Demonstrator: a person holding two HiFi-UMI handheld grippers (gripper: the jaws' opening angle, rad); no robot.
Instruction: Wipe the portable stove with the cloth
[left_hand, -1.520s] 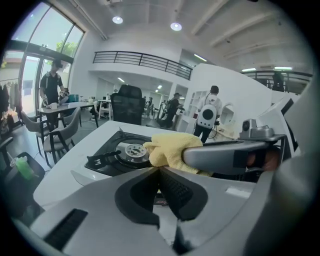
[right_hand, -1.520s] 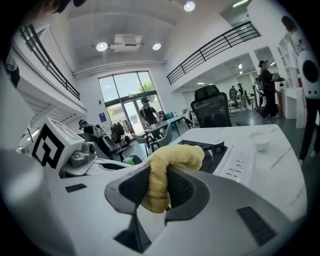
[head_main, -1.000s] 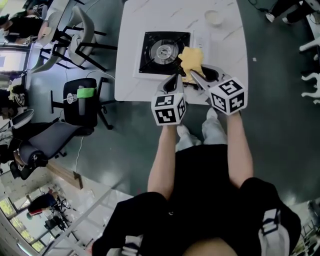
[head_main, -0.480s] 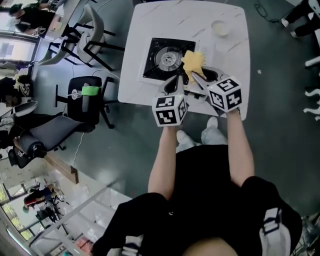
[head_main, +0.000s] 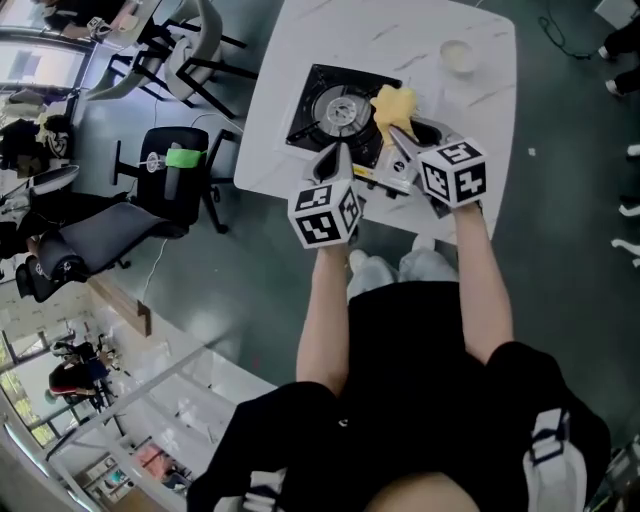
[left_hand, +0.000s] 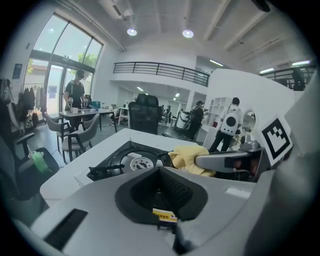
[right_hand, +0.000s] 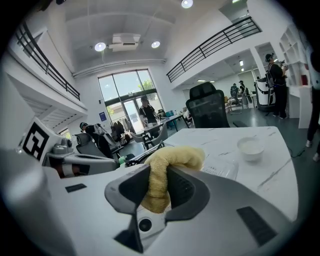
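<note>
One bunched terry cloth (head_main: 393, 102), square stove (head_main: 318, 100)

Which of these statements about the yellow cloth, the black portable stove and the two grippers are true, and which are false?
1. The right gripper is shut on the yellow towelling cloth. True.
2. The left gripper also holds the cloth. False: its jaws are together, with nothing between them.
3. The small white bowl stands on the black square portable stove. False: it stands on the white marbled table, apart from the stove.
4. The cloth is at the stove's side nearer the bowl. True.
</note>
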